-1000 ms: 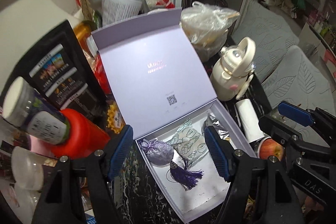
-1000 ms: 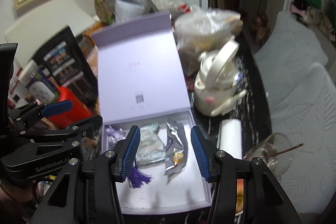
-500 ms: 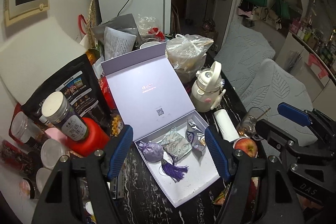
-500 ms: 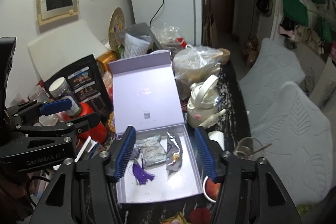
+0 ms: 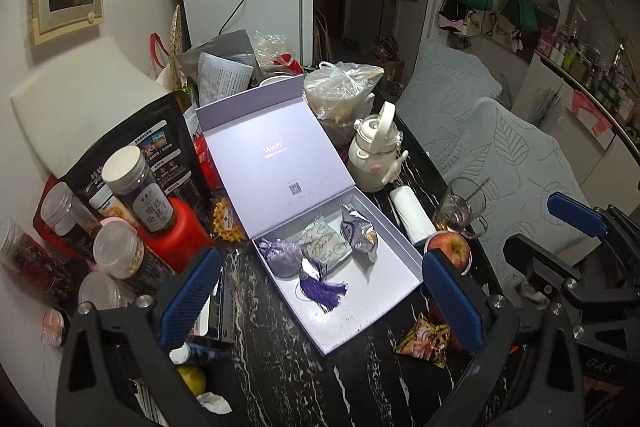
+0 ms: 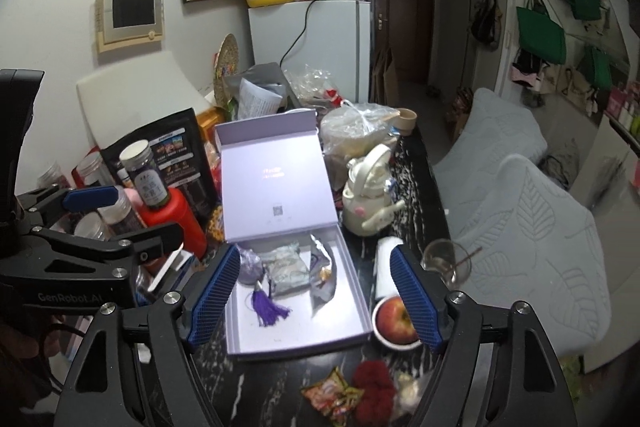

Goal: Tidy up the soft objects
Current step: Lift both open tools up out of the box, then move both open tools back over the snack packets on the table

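An open lavender box (image 5: pixel 362 311) lies on the black marble table with its lid standing up. Inside it rest a purple tasselled sachet (image 5: pixel 282 257), a pale patterned pouch (image 5: pixel 326 247) and a silver foil pouch (image 5: pixel 360 233). My left gripper (image 5: pixel 320 297) hovers above and short of the box, jaws opening, with nothing between them. In the right wrist view the box (image 6: pixel 296 331) sits below my right gripper (image 6: pixel 314 295), whose jaws are also opening and hold nothing. A red fluffy item (image 6: pixel 372 387) lies on the table in front of the box.
Jars and a red bottle (image 5: pixel 176 231) crowd the left side. A cream kettle-shaped bottle (image 5: pixel 374 155), a white roll (image 5: pixel 412 215), a glass (image 5: pixel 460 207) and an apple (image 5: pixel 450 251) stand right of the box. A snack packet (image 5: pixel 424 341) lies near the front edge.
Both grippers have drawn back and up from the box, so much more of the table shows. Both pairs of jaws stand wider. The three items stay in the box.
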Demonstrator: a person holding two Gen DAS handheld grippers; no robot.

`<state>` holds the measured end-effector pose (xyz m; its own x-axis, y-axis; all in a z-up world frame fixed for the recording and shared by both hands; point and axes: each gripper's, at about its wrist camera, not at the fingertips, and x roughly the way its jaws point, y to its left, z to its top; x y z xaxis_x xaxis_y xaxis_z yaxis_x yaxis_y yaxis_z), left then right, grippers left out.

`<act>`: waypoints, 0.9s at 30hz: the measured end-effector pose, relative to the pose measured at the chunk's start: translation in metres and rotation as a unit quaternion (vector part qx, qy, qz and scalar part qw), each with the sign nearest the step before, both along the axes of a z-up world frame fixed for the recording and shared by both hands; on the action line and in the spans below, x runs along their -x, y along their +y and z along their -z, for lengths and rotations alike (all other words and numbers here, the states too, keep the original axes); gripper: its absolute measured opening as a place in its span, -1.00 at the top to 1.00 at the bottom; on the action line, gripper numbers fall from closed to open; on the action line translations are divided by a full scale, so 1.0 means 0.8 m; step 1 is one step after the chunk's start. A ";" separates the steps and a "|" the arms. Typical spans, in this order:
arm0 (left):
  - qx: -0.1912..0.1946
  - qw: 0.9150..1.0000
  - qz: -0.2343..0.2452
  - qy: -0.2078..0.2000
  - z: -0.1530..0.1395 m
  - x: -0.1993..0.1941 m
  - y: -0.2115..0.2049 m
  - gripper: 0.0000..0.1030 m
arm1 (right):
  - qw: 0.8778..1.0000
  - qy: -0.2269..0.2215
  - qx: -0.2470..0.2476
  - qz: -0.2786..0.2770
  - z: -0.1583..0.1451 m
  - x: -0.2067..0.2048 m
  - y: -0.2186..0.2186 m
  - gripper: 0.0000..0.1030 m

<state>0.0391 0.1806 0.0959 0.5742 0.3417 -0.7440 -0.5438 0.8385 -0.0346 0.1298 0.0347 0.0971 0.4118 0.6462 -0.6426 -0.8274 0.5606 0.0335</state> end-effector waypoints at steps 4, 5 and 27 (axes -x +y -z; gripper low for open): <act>-0.001 1.000 0.013 0.007 0.003 0.013 -0.019 -0.99 | 1.000 0.005 0.000 0.005 0.007 0.012 -0.024 -0.57; -0.002 1.000 0.017 0.008 0.005 0.015 -0.024 -0.99 | 1.000 0.006 0.000 0.008 0.009 0.015 -0.030 -0.57; 0.015 0.987 0.148 0.055 0.073 0.016 -0.147 -0.99 | 0.992 0.071 0.038 0.096 0.089 0.058 -0.165 -0.59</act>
